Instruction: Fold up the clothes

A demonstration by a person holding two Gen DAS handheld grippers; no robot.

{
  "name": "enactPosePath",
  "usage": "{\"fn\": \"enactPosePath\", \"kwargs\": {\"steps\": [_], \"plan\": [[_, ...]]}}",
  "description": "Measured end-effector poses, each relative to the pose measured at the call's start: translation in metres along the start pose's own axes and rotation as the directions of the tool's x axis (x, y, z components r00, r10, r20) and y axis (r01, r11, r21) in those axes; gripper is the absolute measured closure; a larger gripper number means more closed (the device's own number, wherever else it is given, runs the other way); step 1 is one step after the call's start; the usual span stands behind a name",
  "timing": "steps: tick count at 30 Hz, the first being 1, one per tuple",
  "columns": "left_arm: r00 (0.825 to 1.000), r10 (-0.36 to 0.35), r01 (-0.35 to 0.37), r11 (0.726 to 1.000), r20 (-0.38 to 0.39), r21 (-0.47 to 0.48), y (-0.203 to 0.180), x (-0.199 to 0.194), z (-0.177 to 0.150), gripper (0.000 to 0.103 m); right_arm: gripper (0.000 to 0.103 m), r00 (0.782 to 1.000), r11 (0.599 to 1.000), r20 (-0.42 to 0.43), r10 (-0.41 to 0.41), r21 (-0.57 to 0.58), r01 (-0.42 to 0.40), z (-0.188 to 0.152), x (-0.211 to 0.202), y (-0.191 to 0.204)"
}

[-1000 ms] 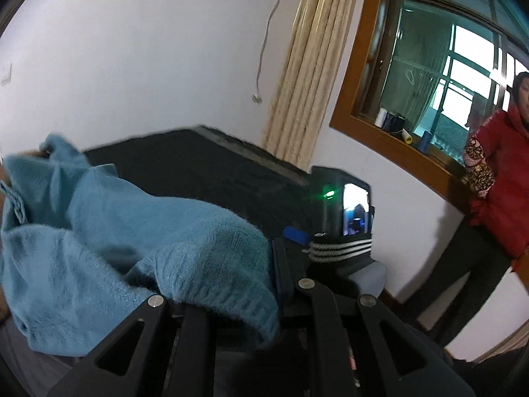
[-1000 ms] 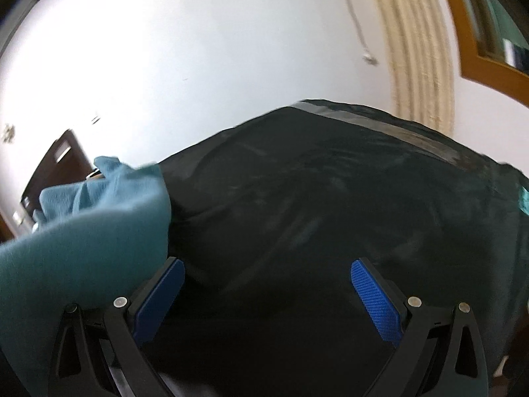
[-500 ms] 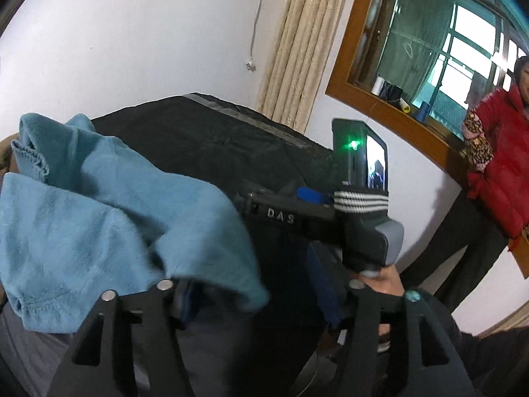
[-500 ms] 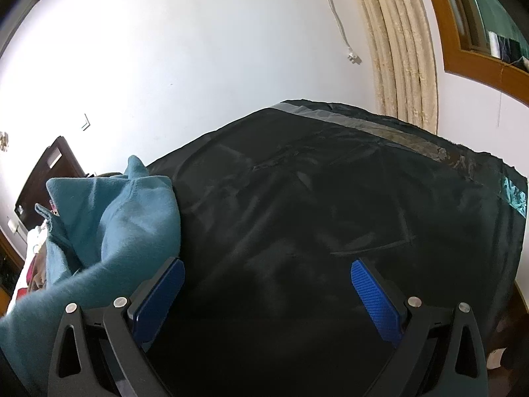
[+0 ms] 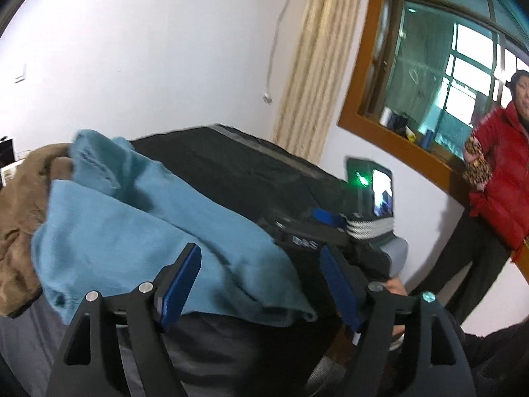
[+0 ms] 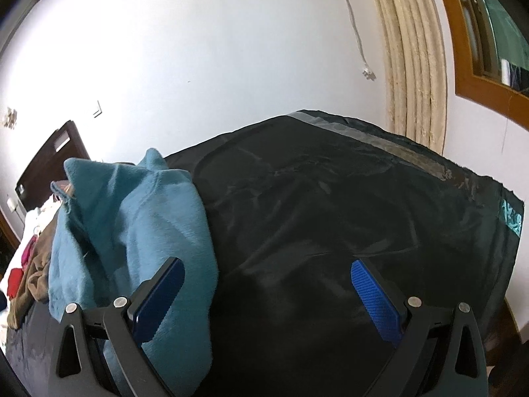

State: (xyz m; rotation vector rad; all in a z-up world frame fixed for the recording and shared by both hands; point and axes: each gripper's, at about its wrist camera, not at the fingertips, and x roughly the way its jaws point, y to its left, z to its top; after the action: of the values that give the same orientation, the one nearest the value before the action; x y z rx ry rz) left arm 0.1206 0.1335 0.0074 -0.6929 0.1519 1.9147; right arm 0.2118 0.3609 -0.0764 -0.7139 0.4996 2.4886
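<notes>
Sweater [image 5: 139,218], blue knit, lies bunched on the dark cover [image 6: 330,215] that's spread over the work surface, toward its left side. Left gripper [image 5: 261,284] jaws wide apart, nothing between the pads; sweater's near hem lies just past its left finger [image 5: 180,284], can't tell if touching. Right gripper [image 6: 267,301] also wide apart & empty, over bare cover right of the sweater; its left finger [image 6: 158,297] overlaps the sweater's edge in the right wrist view, contact unclear. In the left wrist view, right gripper's body w/ a lit screen & green light [image 5: 370,195] sits just right of the sweater, a hand [image 5: 393,286] under it. Brown garment [image 5: 23,205] bunched against the sweater's left side. Beyond that, left of the sweater, more clothes in red & white [image 6: 20,264], blurry. Past the sweater, far edge of cover has a grey strip. Behind: white wall, cream curtain [image 6: 413,66], wood-framed window [image 5: 429,76] to the far right of the sweater, person in red jacket [image 5: 502,178] standing by it
</notes>
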Motion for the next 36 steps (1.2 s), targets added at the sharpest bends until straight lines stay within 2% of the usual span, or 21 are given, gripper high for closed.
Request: {"fn": "enactPosePath", "kwargs": {"steps": [4, 9, 14, 17, 20, 22, 24, 28, 34, 36], "plan": [[0.995, 0.091, -0.089, 0.995, 0.046, -0.043, 0.028, -0.021, 0.004, 0.024, 0.001, 1.0, 1.0, 0.015, 0.009, -0.025, -0.008, -0.004, -0.013, 0.008], [0.973, 0.213, -0.201, 0.97, 0.083, -0.135, 0.07, -0.05, 0.003, 0.023, 0.001, 0.998, 0.999, 0.051, 0.033, -0.036, -0.031, -0.006, -0.036, 0.019], [0.95, 0.294, -0.27, 0.942, 0.105, -0.197, 0.101, -0.072, -0.001, 0.023, 0.001, 0.986, 0.987, 0.109, 0.129, -0.115, -0.116, -0.009, -0.068, 0.056], [0.946, 0.306, -0.28, 0.937, 0.108, -0.208, 0.107, -0.074, 0.0, 0.023, 0.001, 0.971, 0.959, 0.088, 0.224, -0.198, -0.204, -0.017, -0.078, 0.088], [0.949, 0.3, -0.278, 0.941, 0.097, -0.192, 0.106, -0.066, 0.001, 0.022, 0.001, 0.951, 0.908, -0.008, 0.309, -0.293, -0.298, -0.036, -0.072, 0.119], [0.952, 0.293, -0.274, 0.945, 0.085, -0.178, 0.103, -0.058, 0.003, 0.022, 0.001, 0.941, 0.88, -0.06, 0.333, -0.34, -0.333, -0.048, -0.066, 0.133], [0.956, 0.281, -0.265, 0.95, 0.081, -0.162, 0.098, -0.051, 0.007, 0.022, 0.001, 0.948, 0.872, -0.078, 0.309, -0.375, -0.315, -0.056, -0.06, 0.138], [0.961, 0.263, -0.251, 0.959, 0.083, -0.134, 0.088, -0.044, 0.011, 0.022, 0.001, 0.954, 0.882, -0.105, 0.28, -0.364, -0.299, -0.056, -0.043, 0.135], [0.952, 0.293, -0.278, 0.95, 0.092, -0.146, 0.089, -0.055, 0.005, 0.022, 0.001, 0.949, 0.918, -0.092, 0.301, -0.243, -0.314, -0.019, -0.012, 0.116], [0.947, 0.309, -0.293, 0.944, 0.092, -0.155, 0.093, -0.06, 0.003, 0.022, 0.001, 0.94, 0.919, -0.129, 0.316, -0.204, -0.337, -0.011, 0.006, 0.114]]}}
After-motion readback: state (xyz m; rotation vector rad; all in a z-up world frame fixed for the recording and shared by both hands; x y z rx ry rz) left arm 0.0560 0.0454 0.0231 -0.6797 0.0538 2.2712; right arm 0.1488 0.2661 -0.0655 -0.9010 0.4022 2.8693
